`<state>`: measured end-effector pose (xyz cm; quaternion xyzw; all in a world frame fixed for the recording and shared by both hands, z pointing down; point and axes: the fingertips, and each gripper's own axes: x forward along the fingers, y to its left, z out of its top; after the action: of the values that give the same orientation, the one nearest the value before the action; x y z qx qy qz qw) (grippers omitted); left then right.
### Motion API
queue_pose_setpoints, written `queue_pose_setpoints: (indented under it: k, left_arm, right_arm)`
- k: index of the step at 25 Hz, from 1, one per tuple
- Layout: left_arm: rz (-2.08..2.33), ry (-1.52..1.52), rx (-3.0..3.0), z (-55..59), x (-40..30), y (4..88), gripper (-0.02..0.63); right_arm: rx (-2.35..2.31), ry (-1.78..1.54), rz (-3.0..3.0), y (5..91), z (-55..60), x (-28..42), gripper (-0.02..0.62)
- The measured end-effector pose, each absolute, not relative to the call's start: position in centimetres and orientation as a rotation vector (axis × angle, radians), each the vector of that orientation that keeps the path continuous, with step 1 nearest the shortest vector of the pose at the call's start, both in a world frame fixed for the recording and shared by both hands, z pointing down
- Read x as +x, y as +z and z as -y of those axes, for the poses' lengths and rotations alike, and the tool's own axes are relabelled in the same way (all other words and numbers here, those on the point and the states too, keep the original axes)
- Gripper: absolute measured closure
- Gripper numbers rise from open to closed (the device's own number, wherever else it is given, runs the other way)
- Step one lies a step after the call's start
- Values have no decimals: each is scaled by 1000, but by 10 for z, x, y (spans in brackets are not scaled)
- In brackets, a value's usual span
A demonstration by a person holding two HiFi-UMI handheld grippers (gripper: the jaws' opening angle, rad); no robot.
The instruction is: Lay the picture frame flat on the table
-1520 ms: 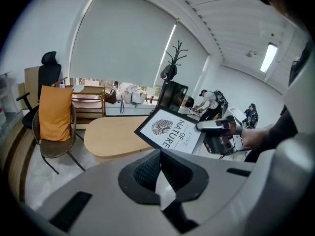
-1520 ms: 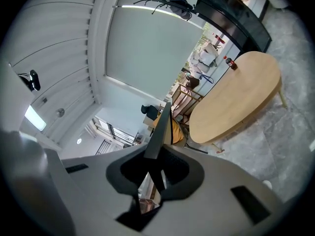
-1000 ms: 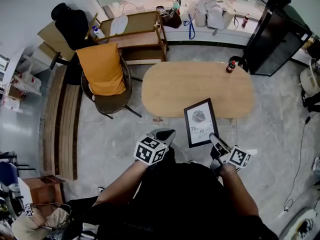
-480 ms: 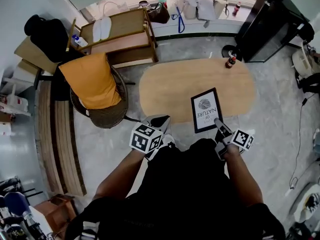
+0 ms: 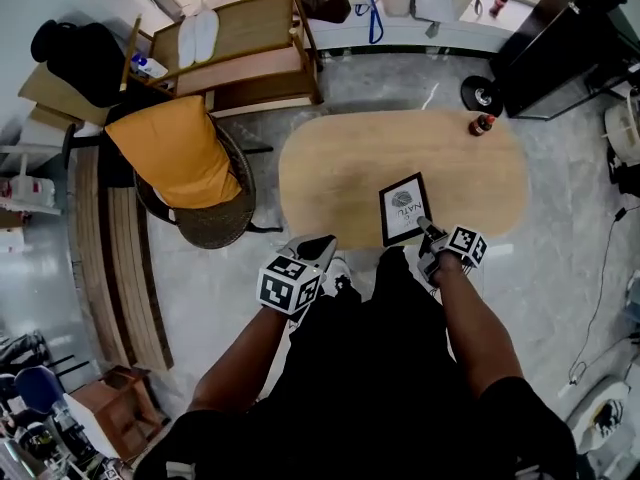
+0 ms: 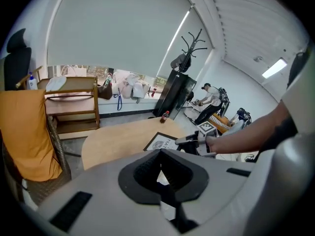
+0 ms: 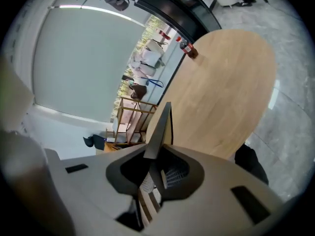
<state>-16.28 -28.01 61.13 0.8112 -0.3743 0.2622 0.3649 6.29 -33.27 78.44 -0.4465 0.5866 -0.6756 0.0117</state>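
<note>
A black picture frame point(image 5: 403, 209) with a white print shows over the near part of the oval wooden table point(image 5: 340, 173). My right gripper point(image 5: 428, 230) is shut on the frame's near right corner. In the right gripper view the frame point(image 7: 160, 129) runs edge-on out of the jaws of that gripper point(image 7: 152, 173), above the tabletop point(image 7: 221, 92). In the left gripper view the frame point(image 6: 162, 142) lies low and nearly level over the table; I cannot tell whether it touches. My left gripper point(image 5: 315, 253) hangs off the table's near edge, jaws together, holding nothing.
A small dark bottle with a red cap point(image 5: 482, 125) stands at the table's far right. A wicker chair with an orange cushion point(image 5: 180, 153) is left of the table, with a wooden shelf unit point(image 5: 245, 53) behind it. A black cabinet point(image 5: 560, 38) stands at the far right.
The right gripper has carried the frame forward, from beyond the table's near edge to over the tabletop. The left gripper has stayed near the person's body.
</note>
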Motion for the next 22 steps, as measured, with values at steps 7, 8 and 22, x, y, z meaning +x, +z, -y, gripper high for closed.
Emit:
queue_pose_setpoints:
  k: [7, 8, 22]
  left_arm:
    - [1105, 689, 1922, 314, -162, 629, 601]
    - [1119, 679, 1900, 318, -159, 631, 601]
    - [1147, 674, 1772, 338, -135, 676, 601]
  right_arm:
    - [-1370, -2172, -1736, 852, 426, 67, 549]
    - [-1336, -2158, -1732, 856, 440, 64, 549]
    - [-1252, -2254, -1974, 955, 449, 35, 433]
